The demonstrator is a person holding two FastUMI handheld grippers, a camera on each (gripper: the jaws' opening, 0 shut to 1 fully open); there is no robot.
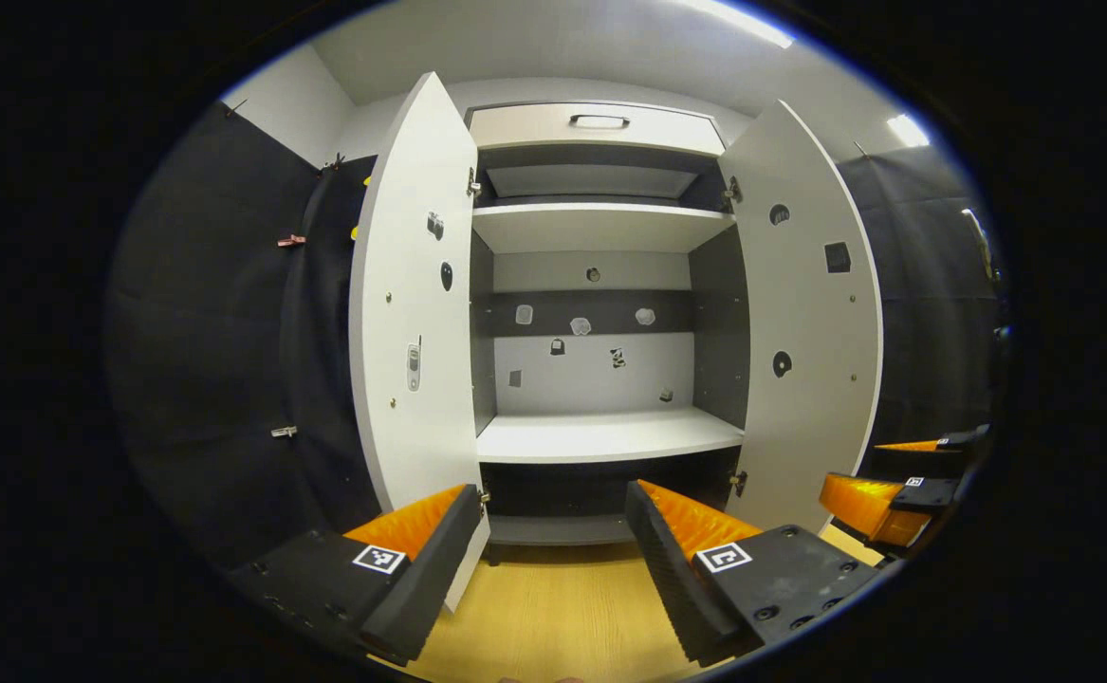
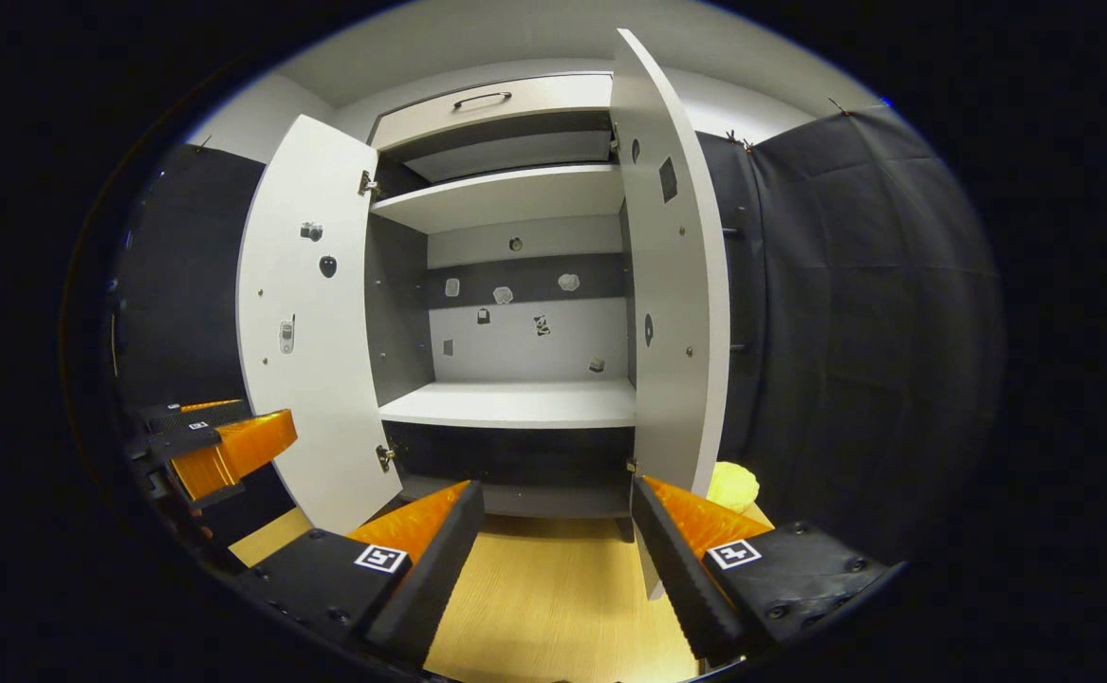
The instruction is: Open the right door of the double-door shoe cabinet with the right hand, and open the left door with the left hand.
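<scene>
Ahead of my left tool (image 1: 553,531) I see the shoe cabinet (image 1: 600,313) standing wide open. Its left door (image 1: 415,313) swings out just above that tool's left finger, and its right door (image 1: 814,323) hangs beyond my right tool (image 2: 553,536). Both tools gape, gripping nothing, apart from the doors, over the wooden floor (image 1: 553,607).

No words, brands or numbers are showing legibly anywhere. The left claw (image 1: 553,531) is carrying small square black-and-white coded markers on its two finger mounts, and the right claw (image 2: 553,536) is wearing the same kind. Small stickers are sitting on the shoe cabinet (image 1: 600,379) doors and back panel, too tiny to read.
</scene>
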